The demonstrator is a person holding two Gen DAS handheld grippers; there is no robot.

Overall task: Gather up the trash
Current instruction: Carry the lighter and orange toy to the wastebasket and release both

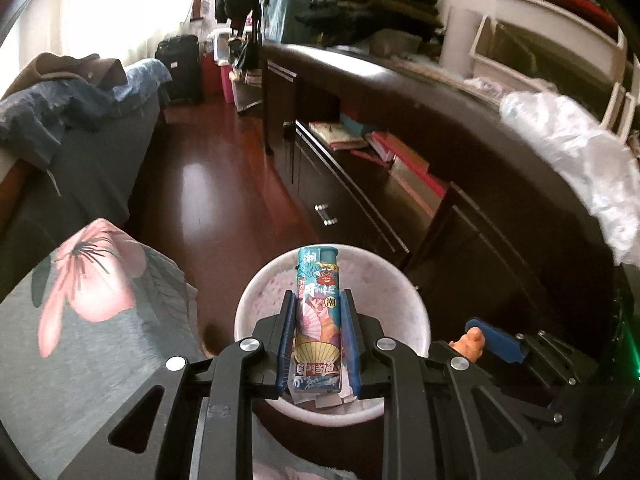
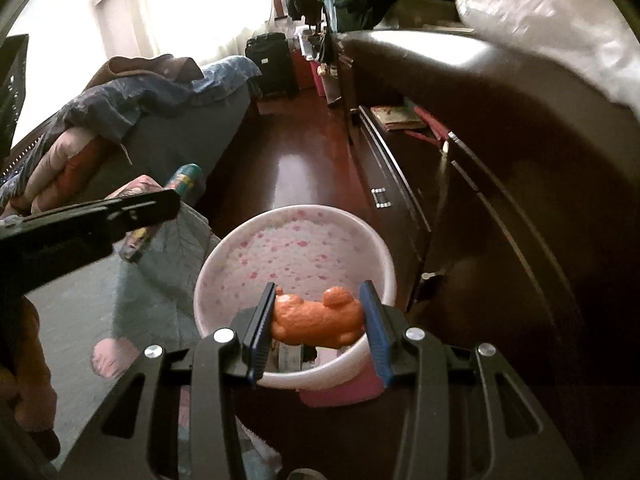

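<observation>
Fingers point(image 1: 286, 332) clamp lighter point(image 1: 318, 316) above bin point(image 1: 416, 312).

The lighter point(image 1: 318, 320) carries Chinese print, including "潮".

Room: glossy red-brown wood floor point(image 1: 224, 184); long dark cabinet point(image 1: 400, 92) with open shelf of books point(image 1: 360, 136); grey sofa point(image 1: 80, 168) heaped with clothes; black suitcase point(image 1: 179, 68); bright curtained window point(image 1: 120, 8); floral cushion point(image 1: 92, 280).

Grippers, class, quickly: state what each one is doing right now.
Left gripper: shut on the teal illustrated lighter, above the white flower-speckled bin.
Right gripper: shut on the orange animal-shaped toy.
</observation>
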